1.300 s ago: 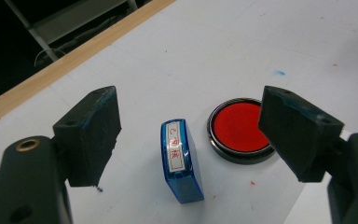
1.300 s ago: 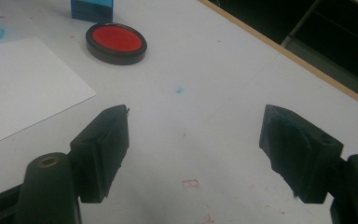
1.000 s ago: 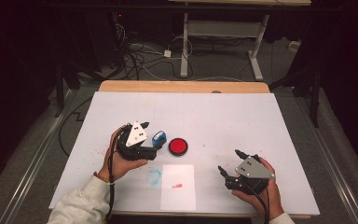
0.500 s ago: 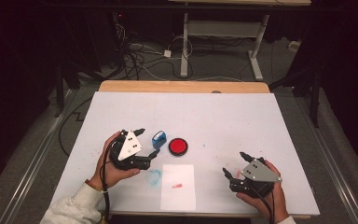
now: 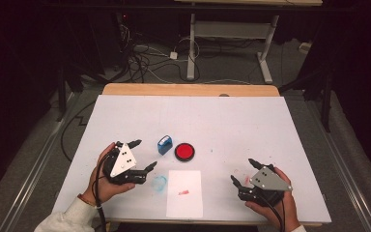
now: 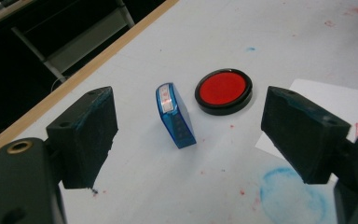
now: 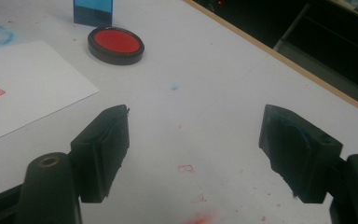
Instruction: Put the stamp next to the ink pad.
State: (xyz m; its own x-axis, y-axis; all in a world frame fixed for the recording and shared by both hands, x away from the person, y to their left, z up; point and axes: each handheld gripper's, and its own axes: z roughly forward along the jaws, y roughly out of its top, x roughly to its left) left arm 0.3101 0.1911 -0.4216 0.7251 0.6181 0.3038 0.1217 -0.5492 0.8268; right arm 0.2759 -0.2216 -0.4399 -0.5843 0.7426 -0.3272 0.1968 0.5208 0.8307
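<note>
- left gripper: jaws wide apart, nothing held; blue stamp on table just beyond them, centred in the gap, untouched
- right gripper: jaws spread wide, empty, over bare table

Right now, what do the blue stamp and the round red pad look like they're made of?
The small blue stamp looks like translucent glossy plastic: light shows through its edges. The round red ink pad seems a shiny black plastic case around a matte red surface, probably inked felt or foam.

Left gripper has drawn back from stamp.
</note>
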